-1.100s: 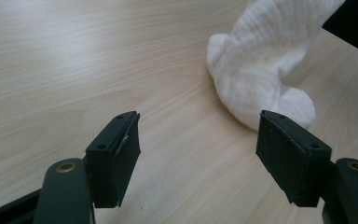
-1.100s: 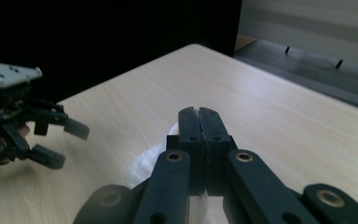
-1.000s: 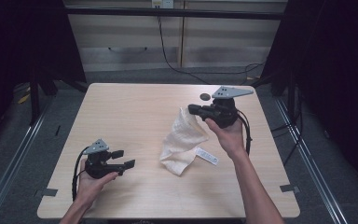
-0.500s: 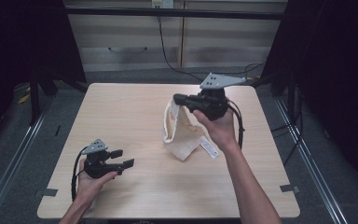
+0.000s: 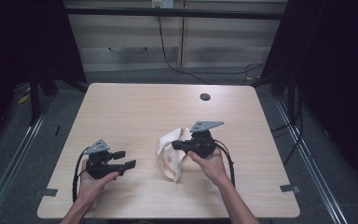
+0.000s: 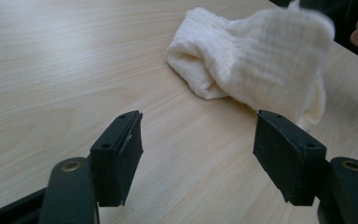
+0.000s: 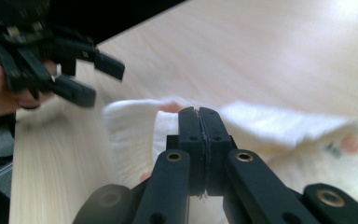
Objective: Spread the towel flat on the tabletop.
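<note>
A cream muslin cloth (image 5: pixel 170 158) with small printed marks lies bunched on the wooden table (image 5: pixel 135 107), right of centre near the front. My right gripper (image 5: pixel 175 145) points left and is shut on the cloth's upper fold; its tips (image 7: pixel 199 112) pinch the fabric (image 7: pixel 279 135). My left gripper (image 5: pixel 127 158) rests low at the front left and points right at the cloth, a hand's width short of it. Its jaws (image 6: pixel 198 121) stand open with only bare table between them, and they have just closed slightly. The cloth (image 6: pixel 247 70) lies ahead of them.
A round cable hole (image 5: pixel 205 97) sits near the table's far edge. Tape marks (image 5: pixel 286 188) lie at the front corners. The left gripper (image 7: pixel 51 56) shows at the upper left of the right gripper view. A cabinet stands behind the table.
My right gripper has come down and toward the front edge with the cloth, which hung lifted before and now rests bunched on the table. The left hand has stayed put.
</note>
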{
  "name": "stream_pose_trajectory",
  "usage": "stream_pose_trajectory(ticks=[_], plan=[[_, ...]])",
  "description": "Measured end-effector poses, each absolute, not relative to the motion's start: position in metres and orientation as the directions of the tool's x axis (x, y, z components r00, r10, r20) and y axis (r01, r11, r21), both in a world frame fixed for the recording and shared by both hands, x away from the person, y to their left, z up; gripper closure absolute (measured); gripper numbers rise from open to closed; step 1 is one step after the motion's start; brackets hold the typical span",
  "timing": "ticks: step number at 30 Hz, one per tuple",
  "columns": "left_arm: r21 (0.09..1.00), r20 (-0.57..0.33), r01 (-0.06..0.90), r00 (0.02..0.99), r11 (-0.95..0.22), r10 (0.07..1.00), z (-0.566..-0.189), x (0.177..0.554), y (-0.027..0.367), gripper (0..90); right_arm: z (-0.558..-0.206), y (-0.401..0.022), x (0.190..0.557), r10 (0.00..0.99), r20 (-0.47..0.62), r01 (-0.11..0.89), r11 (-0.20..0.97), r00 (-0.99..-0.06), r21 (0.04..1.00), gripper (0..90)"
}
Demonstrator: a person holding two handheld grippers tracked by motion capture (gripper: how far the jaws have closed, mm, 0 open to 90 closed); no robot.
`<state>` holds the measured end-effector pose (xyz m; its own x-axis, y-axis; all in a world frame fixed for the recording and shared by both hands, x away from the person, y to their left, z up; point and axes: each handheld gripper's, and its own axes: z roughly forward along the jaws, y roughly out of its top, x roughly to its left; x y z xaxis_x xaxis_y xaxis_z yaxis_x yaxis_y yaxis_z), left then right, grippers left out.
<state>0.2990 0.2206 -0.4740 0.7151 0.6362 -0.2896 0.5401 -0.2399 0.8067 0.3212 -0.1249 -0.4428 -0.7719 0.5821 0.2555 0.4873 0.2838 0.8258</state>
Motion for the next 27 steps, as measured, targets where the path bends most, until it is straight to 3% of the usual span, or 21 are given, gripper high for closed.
stream_pose_trajectory(ticks=[16,24,27], plan=[[0.834,-0.277,0.476,0.799,-0.279,0.534,-0.465,0.284,0.195,34.6,-0.503,-0.104,0.31,0.589,0.283,0.547,0.335,-0.757,0.767,89.1],[0.847,-0.227,0.412,0.851,-0.335,0.473,-0.461,0.281,0.164,41.8,-0.511,-0.099,0.306,0.593,0.267,0.546,0.359,-0.76,0.757,89.1],[0.843,-0.182,0.393,0.851,-0.368,0.493,-0.465,0.285,0.155,49.9,-0.511,-0.099,0.306,0.594,0.271,0.548,0.353,-0.757,0.758,89.1]])
